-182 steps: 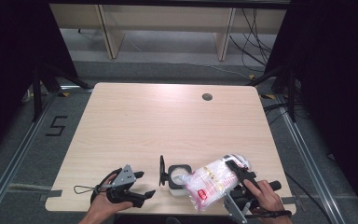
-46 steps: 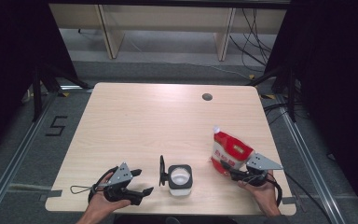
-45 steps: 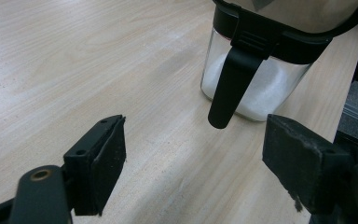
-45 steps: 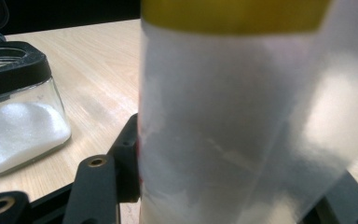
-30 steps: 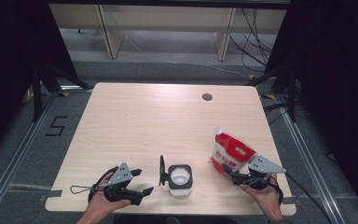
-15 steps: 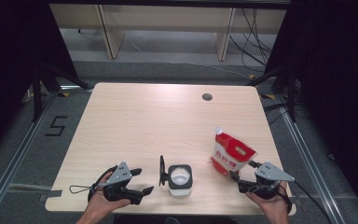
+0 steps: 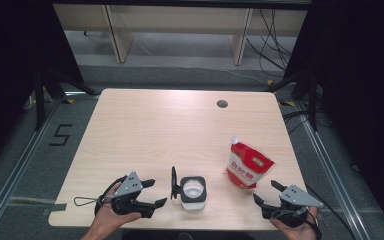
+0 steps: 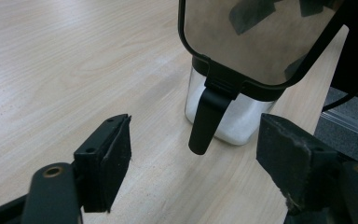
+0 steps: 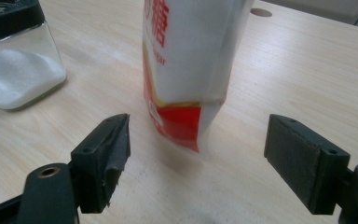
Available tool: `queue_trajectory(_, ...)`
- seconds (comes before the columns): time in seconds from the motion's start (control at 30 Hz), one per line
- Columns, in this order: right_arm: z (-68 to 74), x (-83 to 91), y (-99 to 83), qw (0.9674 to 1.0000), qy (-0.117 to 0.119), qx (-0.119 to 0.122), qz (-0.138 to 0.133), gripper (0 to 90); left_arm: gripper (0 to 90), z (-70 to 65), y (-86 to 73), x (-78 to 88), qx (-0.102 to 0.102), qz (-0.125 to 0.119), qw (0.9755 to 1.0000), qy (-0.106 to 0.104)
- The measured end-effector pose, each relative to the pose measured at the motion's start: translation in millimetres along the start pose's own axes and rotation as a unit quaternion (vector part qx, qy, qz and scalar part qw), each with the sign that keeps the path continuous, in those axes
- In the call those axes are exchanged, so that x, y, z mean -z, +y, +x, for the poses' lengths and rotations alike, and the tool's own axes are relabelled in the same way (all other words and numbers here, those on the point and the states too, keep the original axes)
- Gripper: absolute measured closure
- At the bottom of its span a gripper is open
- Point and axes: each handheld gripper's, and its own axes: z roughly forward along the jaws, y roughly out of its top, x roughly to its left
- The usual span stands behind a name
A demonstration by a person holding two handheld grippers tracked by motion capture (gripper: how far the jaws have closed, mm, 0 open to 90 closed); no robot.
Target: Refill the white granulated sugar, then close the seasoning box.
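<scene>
I'm holding the right gripper (image 7: 268, 194) wide open on nothing, its jaws having just opened; the pouch (image 7: 248, 164) is standing just beyond them. My left gripper (image 7: 153, 192) is gaping too, closing slightly, empty; the jar (image 7: 192, 191), lid (image 8: 256, 37) up, is holding white granules just right of it.

The right gripper (image 9: 196, 161) holds its jaws wide apart at the bottom of the frame, nothing between them. A red-and-white pouch (image 9: 189, 65) stands upright at centre, a glass jar (image 9: 16, 70) of white granules at upper left.
</scene>
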Motion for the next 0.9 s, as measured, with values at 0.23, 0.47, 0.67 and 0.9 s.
queue_trajectory(0.23,4.5,5.4,-5.2,0.9999,-0.004,0.004,0.01,22.5,36.1,-0.2,0.4,5.5,-0.018,0.001,0.9998,-0.005)
queue_trajectory(0.47,5.3,6.7,-7.0,0.9997,-0.014,0.017,0.009,22.4,61.5,-2.2,3.5,9.4,-0.027,-0.02,0.9994,-0.013)
queue_trajectory(0.67,7.4,7.5,-6.7,0.9996,-0.01,0.013,0.022,22.5,88.9,-5.0,8.5,11.5,-0.041,-0.03,0.9987,-0.002)
queue_trajectory(0.9,7.8,6.3,-6.0,0.9996,-0.013,0.022,0.007,23.3,89.4,-10.1,20.3,16.0,-0.067,-0.038,0.997,0.001)
